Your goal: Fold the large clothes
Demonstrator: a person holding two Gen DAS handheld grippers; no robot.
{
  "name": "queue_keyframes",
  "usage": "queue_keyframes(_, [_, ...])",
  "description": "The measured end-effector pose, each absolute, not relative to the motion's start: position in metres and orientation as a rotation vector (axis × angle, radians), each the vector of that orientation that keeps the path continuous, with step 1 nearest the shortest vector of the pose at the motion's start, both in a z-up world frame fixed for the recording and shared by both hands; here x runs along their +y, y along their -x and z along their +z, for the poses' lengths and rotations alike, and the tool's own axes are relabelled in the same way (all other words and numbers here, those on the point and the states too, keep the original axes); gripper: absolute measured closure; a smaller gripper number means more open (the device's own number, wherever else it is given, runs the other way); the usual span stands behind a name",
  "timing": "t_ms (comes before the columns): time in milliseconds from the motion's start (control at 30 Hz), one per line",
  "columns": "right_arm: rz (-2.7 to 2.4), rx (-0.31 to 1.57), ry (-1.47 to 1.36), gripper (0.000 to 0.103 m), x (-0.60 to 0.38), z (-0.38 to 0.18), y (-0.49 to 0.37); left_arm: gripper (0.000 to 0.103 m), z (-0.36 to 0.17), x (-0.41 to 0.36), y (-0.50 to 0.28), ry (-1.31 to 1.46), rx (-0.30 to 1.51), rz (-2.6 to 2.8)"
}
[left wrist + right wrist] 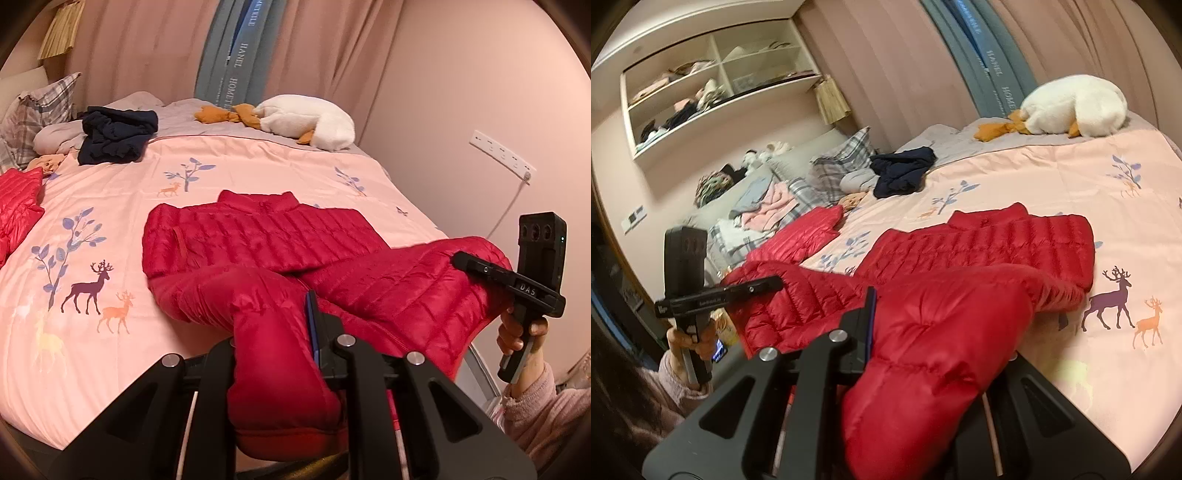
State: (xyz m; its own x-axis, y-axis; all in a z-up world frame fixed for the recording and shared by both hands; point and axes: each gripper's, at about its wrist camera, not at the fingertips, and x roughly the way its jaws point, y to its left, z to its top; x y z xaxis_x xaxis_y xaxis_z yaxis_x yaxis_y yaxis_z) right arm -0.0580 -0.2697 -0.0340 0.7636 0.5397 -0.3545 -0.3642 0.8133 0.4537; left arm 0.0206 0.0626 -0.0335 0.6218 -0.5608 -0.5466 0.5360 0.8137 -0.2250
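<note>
We see the red down jacket (258,240) spread across the middle of the left wrist frame on the bed (110,221), its collar toward the top of the picture and its body flat on the pink deer-print cover. Our left hand-held gripper (291,332) sits at the bottom centre of that frame, its jaws clamped on a padded fold of the jacket that bulges up between them. At the right edge of the same frame, the right hand-held gripper (465,262) shows from the side, its tip against the jacket's lifted right part. In the right wrist frame, the jacket fills the centre and lower middle, and the right hand-held gripper's jaws at the bottom are closed on a thick bunch of its red fabric. A second red garment (805,232) lies at the left middle of that frame, apart from the jacket. A dark navy garment (118,134) sits crumpled in the upper left of the left wrist frame, and a white plush goose (306,120) rests at top centre, near the curtain (147,48).
</note>
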Motion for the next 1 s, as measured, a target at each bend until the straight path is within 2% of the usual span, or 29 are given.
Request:
queue_keyframes(500, [0.351,0.465,-0.403,0.09,-0.296,-0.028,-0.028,0.088,-0.025,0.059,-0.095,0.048,0.603,-0.474])
queue_keyframes(1000, [0.194,0.579,-0.433,0.09,-0.314,-0.063,-0.145,0.088,-0.049,0.019,-0.217,0.051,0.725,-0.358])
